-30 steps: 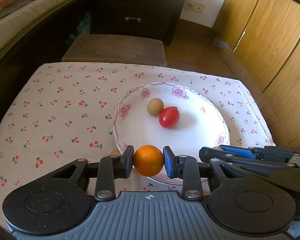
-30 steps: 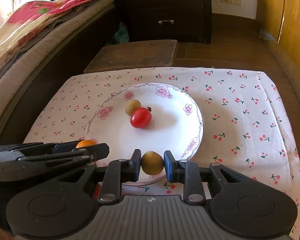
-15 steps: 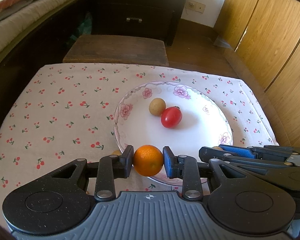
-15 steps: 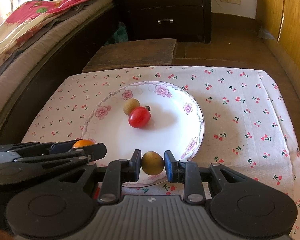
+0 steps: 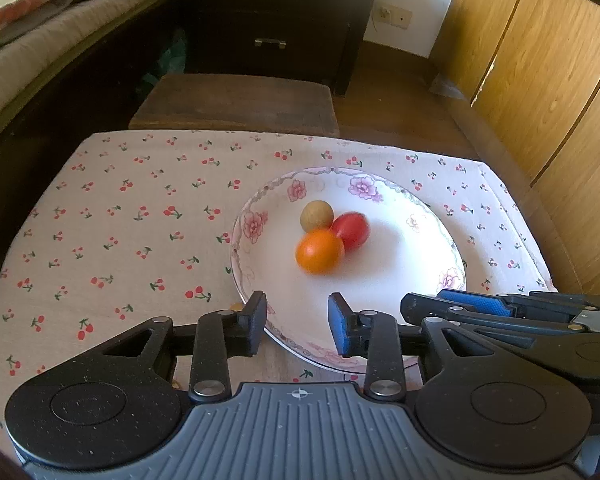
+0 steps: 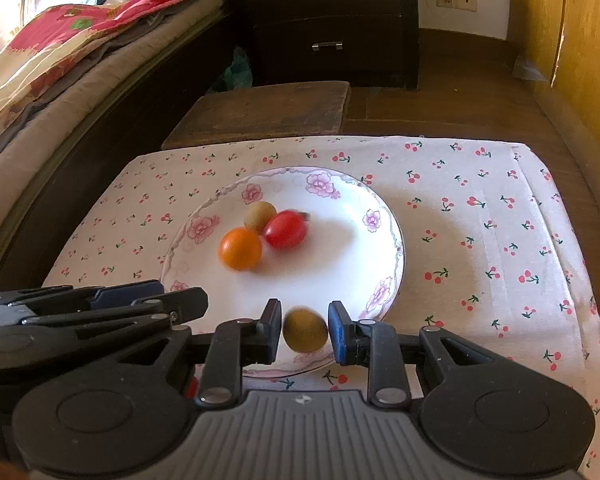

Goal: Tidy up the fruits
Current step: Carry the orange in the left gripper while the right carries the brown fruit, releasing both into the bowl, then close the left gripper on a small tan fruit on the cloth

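A white floral plate (image 5: 428,248) (image 6: 364,256) sits on the cherry-print cloth. On it lie an orange (image 5: 320,251) (image 6: 240,249), a red tomato (image 5: 352,231) (image 6: 286,229) and a tan round fruit (image 5: 317,215) (image 6: 259,214), touching one another. My left gripper (image 5: 298,322) is open and empty over the plate's near rim. My right gripper (image 6: 305,330) has its jaws opened slightly; a second tan fruit (image 6: 305,330), blurred, sits between the fingers with small gaps either side, over the plate's near rim.
The cherry-print cloth (image 5: 132,216) (image 6: 492,216) covers a small table. A wooden stool (image 5: 236,100) stands behind it. A dark drawer chest (image 6: 332,20) is at the back, a bed (image 6: 60,64) to the left, wooden cabinets (image 5: 540,80) to the right.
My left gripper opened and the orange dropped onto the plate, rolling against the tomato and the tan fruit. My right gripper's jaws have parted around the tan fruit.
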The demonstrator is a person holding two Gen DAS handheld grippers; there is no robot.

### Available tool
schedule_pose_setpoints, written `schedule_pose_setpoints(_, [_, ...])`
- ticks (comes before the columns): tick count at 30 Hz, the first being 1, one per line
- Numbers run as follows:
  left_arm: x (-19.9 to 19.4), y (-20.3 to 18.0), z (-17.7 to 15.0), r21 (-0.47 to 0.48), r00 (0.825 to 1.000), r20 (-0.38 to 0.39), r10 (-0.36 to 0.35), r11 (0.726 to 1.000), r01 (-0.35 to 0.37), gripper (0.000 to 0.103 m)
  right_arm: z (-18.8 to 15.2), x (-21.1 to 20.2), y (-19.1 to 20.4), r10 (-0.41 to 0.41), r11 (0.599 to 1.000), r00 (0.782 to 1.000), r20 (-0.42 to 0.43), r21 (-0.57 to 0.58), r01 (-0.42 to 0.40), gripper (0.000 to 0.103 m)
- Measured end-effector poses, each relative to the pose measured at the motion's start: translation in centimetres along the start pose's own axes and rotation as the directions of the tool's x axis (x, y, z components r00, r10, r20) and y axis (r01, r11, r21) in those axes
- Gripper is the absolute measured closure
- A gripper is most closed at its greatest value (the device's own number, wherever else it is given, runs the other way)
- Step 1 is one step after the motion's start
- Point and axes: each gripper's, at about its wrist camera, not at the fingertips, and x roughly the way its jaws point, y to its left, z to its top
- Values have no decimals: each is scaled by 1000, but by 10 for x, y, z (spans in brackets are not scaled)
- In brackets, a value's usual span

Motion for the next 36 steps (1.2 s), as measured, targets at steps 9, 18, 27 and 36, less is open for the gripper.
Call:
schedule_pose_setpoints(9, [-6, 3, 3, -15, 1000, 17, -10, 1000, 10, 57, 1, -7, 1, 6, 1000, 1000, 28, 12, -6, 75])
schedule_pose_setpoints(18, [-22, 23, -1, -54, 999, 34, 6, 999, -5, 56, -2, -18, 21, 47, 999, 998, 47, -23, -46, 75])
schedule_pose_setpoints(27, [-36, 61, -18, -79, 999, 14, 49, 996, -48, 55, -5, -25, 51, 123, 991, 992, 38, -49, -121, 75])
schedule_pose_setpoints(36, [-27, 73, -30, -102, 999, -35, 14, 995, -17, 55, -13, -28, 69, 197, 979, 980, 6, -43, -197, 75])
